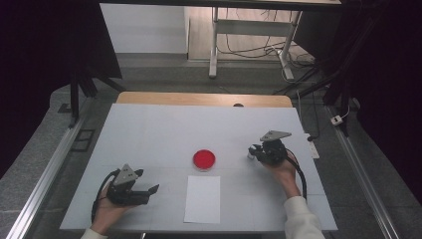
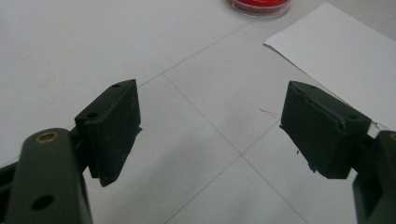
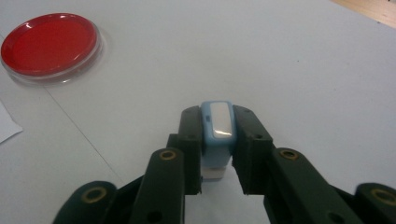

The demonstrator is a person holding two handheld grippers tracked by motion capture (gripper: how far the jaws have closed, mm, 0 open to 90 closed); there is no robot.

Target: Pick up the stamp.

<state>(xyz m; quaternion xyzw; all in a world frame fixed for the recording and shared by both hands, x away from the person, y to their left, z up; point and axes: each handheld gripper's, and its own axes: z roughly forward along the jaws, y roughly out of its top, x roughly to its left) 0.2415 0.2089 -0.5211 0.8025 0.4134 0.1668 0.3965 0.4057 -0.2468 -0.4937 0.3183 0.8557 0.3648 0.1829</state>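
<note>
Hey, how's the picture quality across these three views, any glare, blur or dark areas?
High view: table evenly lit, surroundings nearly black. Left gripper view: the near gripper parts look soft, and the red dish is cut off at the top edge. Right gripper view: glare on the pale blue object, and the gripper is slightly blurred.

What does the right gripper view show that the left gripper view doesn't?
In the right gripper view, the right gripper is shut on a small light-blue block with a shiny white face, pads pressing both its sides. In the left gripper view, the left gripper stands open with nothing between its jaws, above thin lines and a small red mark. Both views take in the red dish, the white sheet of paper and the pale table.
</note>
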